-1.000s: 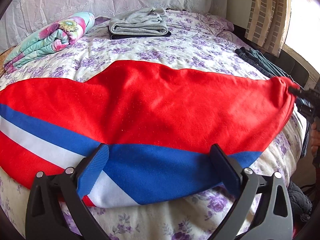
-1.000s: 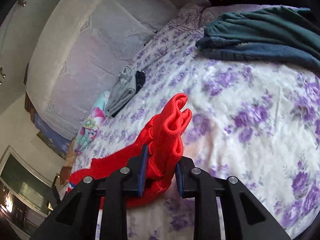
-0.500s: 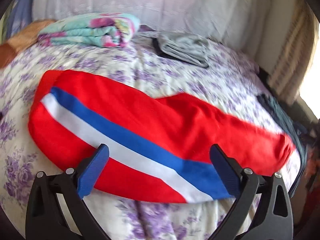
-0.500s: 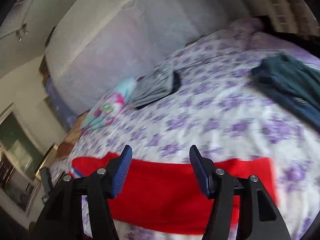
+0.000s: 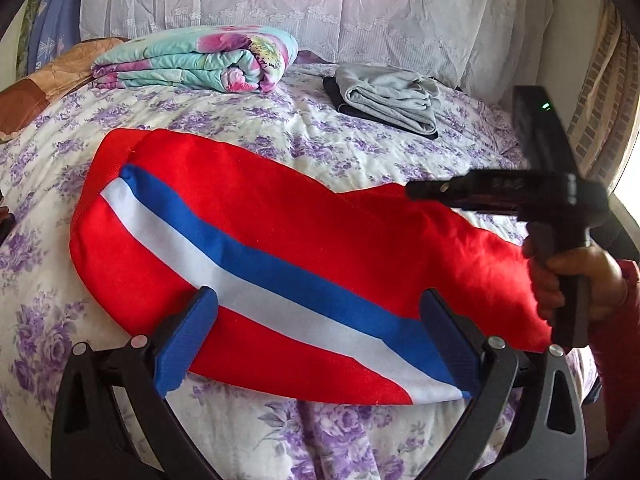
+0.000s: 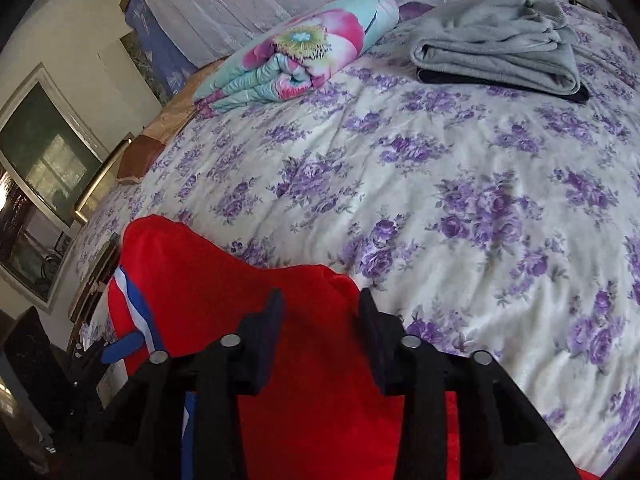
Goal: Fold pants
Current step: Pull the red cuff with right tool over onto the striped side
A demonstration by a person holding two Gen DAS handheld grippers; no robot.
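The left gripper [image 5: 318, 334] has its blue pads spread wide, one at 7 o'clock and one at 5 o'clock of its own view, with nothing pinched between them; they hover over the near edge of the red pants [image 5: 280, 248], whose blue and white stripe runs from 10 o'clock down to 5 o'clock. The right gripper [image 6: 320, 320] has just been closing, yet its dark pads stand a little apart, with red cloth lying below the gap and no pinch showing. In the left view a hand [image 5: 576, 280] in a red sleeve holds it at 3 o'clock. The pants lie flat along the near side of the flowered bedspread [image 6: 460, 184]. Beyond, at 12 o'clock, rest a folded floral quilt [image 5: 200, 60] and folded grey clothes [image 5: 388, 96].
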